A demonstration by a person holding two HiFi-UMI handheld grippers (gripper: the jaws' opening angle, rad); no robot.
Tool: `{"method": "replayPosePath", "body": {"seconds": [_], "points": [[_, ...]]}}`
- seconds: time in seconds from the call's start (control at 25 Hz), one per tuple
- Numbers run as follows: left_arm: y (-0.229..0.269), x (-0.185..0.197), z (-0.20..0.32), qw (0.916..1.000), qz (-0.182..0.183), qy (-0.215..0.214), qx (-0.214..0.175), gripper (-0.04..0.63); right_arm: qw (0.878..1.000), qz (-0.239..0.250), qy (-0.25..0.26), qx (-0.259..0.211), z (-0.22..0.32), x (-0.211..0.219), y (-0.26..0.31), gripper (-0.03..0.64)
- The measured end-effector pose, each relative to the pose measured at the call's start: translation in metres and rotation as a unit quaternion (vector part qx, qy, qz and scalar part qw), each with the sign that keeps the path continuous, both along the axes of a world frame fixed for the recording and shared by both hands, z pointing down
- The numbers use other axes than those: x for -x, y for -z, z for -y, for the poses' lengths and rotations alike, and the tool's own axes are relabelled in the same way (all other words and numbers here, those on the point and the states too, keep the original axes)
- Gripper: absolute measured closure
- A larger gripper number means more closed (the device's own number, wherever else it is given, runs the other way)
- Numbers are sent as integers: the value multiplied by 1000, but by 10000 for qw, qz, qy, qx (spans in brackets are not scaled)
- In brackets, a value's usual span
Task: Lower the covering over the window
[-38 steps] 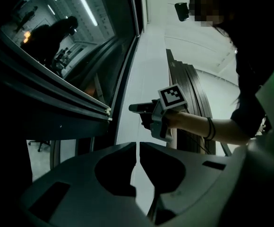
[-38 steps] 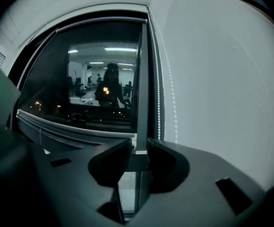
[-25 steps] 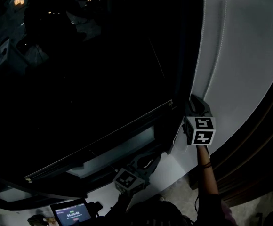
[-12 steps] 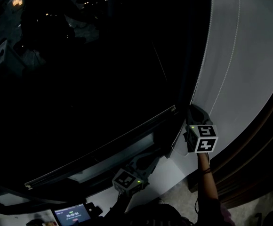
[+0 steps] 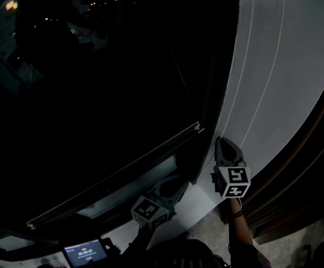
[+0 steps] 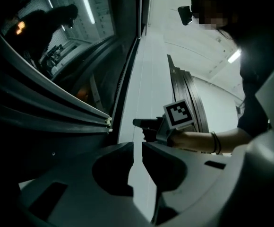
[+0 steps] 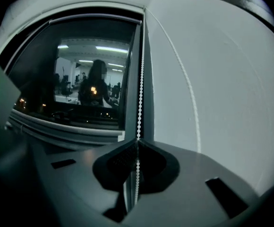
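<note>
Beads of the pull chain [image 7: 140, 79] ran straight through the right gripper [image 7: 137, 144], whose tips were pinched tight on them. Makes sense, since hauling that loop is what drives the blind. Left gripper [image 6: 138, 148] sat lower and further left in the head view and had just been opening its jaws. A narrow gap showed between them with nothing in it, only pale wall [image 6: 151, 79] behind. My guess: it was freeing up so the right one could do the pulling. Just past the chain, a rail [image 7: 71, 126] with a pale end cap crossed the window [image 7: 89, 65] low down — blind's bottom bar or frame, I couldn't tell. Glass above it was dark, only reflecting the room.
</note>
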State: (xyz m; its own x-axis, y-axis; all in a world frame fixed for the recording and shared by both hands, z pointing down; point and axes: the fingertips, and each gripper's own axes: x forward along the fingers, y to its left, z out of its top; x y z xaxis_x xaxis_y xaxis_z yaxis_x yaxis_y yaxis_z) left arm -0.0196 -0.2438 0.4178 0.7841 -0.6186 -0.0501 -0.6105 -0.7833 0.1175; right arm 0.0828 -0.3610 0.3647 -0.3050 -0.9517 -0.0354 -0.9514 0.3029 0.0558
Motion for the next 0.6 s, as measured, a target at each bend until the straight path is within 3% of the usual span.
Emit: {"method": "replayPosePath", "body": {"seconds": [0.24, 0.36, 0.6], "points": [[25, -27, 4, 9993, -46, -308, -189, 541, 9918, -207, 113, 1257, -32, 7, -116, 606], [34, -47, 18, 9983, -6, -506, -276, 532, 9839, -14, 214, 1773, -47, 8, -169, 606], [56, -89, 34, 9935, 161, -1001, -515, 503, 9750, 120, 424, 2176, -70, 20, -207, 606]]}}
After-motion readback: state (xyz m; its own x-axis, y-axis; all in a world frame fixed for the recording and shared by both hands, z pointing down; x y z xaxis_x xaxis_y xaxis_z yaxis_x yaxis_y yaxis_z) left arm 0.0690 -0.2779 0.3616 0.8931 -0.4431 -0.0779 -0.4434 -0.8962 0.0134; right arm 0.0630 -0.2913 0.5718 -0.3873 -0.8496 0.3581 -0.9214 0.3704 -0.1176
